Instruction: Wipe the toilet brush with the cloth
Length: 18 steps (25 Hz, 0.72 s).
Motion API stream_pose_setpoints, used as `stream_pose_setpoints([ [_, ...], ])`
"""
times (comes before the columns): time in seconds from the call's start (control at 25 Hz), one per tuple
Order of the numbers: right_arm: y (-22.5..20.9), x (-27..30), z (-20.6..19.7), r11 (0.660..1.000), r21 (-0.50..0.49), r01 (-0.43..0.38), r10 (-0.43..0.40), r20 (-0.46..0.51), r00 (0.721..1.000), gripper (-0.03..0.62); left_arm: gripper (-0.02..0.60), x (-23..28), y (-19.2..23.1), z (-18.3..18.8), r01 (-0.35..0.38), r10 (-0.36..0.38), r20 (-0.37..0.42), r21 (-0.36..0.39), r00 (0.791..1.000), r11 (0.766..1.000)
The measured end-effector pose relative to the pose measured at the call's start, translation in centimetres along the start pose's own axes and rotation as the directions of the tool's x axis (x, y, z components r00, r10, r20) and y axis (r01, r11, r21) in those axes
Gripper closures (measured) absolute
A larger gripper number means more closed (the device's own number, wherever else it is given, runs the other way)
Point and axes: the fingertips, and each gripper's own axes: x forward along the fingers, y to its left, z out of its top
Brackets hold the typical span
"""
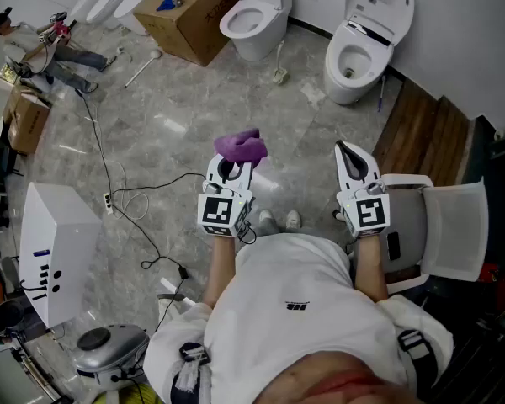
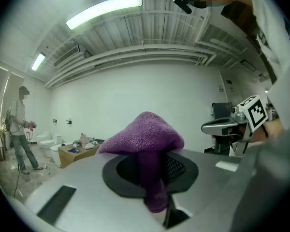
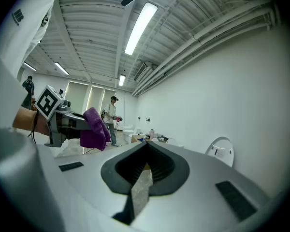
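My left gripper point(image 1: 233, 168) is shut on a purple cloth point(image 1: 241, 146), held level above the grey tiled floor; the cloth point(image 2: 145, 134) bunches over the jaw tips and one fold hangs down between them. My right gripper point(image 1: 347, 150) is beside it on the right, shut with nothing in it, its jaws point(image 3: 146, 151) closed together. A white long-handled brush point(image 1: 279, 64) stands in a small holder beside the left toilet point(image 1: 254, 15), far ahead of both grippers. Another white long-handled tool point(image 1: 141, 67) lies on the floor further left.
A second toilet point(image 1: 366, 32) stands at the back right with its lid up. A cardboard box point(image 1: 189, 19) sits at the back. A white cabinet point(image 1: 55, 251) and cables point(image 1: 126, 200) are on the left, a white chair point(image 1: 442, 225) on the right. Another person point(image 1: 42, 49) stands far left.
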Motion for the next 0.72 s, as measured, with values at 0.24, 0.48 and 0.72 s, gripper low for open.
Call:
stream_pose_setpoints([
  [0.24,-0.6,0.1,0.7,1.0,0.023,-0.006,0.005,0.048,0.999,0.599,0.517,0.5,-1.0,-0.1,-0.002,0.002,-0.011,-0.006,1.0,1.0],
  [0.48,-2.0,2.3,0.6,0.999,0.031,0.032,-0.034,0.036,0.999,0.599,0.517,2.0,0.5,1.2,-0.012,0.012,0.014,0.001,1.0,1.0],
  [0.72,-2.8,6.2,0.7,0.999,0.018,0.026,-0.026,0.03,0.999,0.597,0.517,4.8,3.0,1.2,-0.018,0.018,0.025,-0.006,1.0,1.0],
])
